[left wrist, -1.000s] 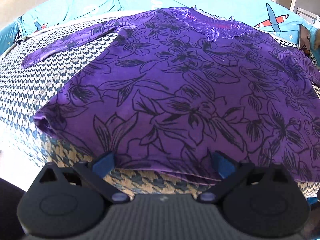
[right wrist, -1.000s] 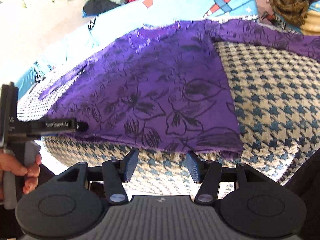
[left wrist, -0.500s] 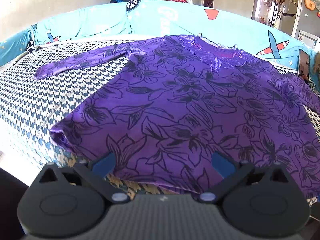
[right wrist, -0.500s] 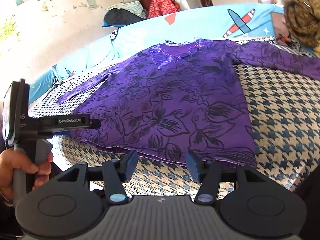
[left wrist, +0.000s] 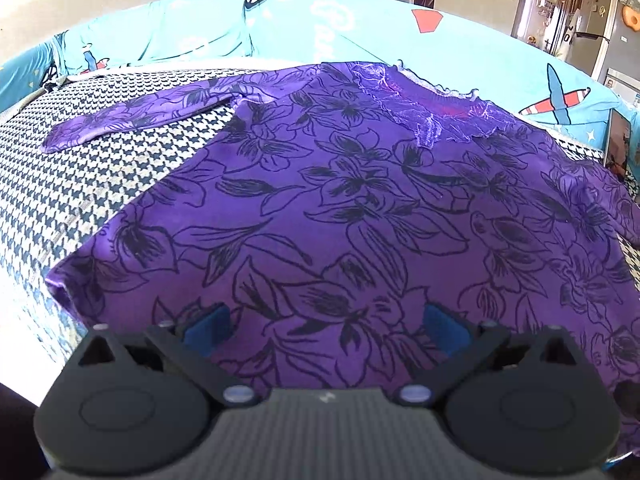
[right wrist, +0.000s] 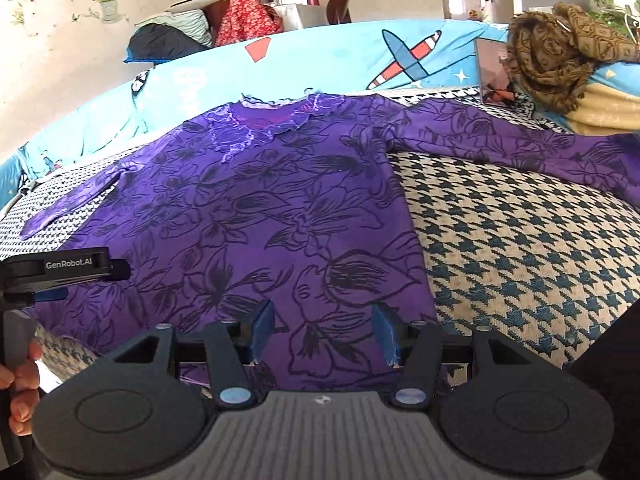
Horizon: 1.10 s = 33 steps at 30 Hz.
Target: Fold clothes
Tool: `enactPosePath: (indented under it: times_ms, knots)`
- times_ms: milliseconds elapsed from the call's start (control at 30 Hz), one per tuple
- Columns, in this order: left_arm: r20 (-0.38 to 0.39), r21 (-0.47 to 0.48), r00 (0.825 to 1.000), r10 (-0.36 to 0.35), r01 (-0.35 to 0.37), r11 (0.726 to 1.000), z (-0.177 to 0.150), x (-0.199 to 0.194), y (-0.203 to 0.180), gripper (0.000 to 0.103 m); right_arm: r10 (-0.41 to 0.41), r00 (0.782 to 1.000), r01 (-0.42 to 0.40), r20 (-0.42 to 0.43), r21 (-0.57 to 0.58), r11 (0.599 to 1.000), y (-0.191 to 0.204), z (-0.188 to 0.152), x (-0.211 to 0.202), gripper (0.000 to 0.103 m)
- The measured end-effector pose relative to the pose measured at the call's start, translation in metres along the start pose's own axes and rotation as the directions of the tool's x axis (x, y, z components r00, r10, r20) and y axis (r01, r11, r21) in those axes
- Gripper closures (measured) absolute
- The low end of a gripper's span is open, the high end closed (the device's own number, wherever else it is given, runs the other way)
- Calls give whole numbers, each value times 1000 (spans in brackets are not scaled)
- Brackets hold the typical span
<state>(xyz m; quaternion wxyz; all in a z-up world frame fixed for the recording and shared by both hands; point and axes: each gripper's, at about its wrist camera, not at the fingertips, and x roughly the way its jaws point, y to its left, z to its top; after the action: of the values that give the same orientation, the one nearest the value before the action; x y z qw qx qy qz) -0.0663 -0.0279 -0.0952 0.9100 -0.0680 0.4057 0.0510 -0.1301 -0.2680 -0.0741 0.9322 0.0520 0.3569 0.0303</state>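
Now the purple floral blouse [right wrist: 256,216] lies flat, sleeves outstretched, on the houndstooth cover [right wrist: 520,240]; both the left gripper [left wrist: 324,326] and right gripper [right wrist: 324,332] hover spread apart over its hem.

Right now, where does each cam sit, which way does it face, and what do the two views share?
Left wrist: sits on the left gripper, over the near hem, facing up the purple top toward its neckline; own open fingers show.
Right wrist: sits on the right gripper near the hem's right corner, facing the same way; own open fingers, the left gripper and the hand holding it show at left.
Shared: the top, the houndstooth cover, the blue airplane-print sheet.
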Motion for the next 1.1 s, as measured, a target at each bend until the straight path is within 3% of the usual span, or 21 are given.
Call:
enactPosePath:
  times_ms: [167, 1100]
  knots:
    - [0, 87, 999, 52, -52, 995, -10, 5, -19, 0, -36, 999, 36, -35, 8, 999, -5, -6, 11, 49]
    - [-15, 77, 999, 50, -48, 996, -24, 0, -13, 0, -13, 998, 14, -64, 13, 1000, -12, -14, 3, 46]
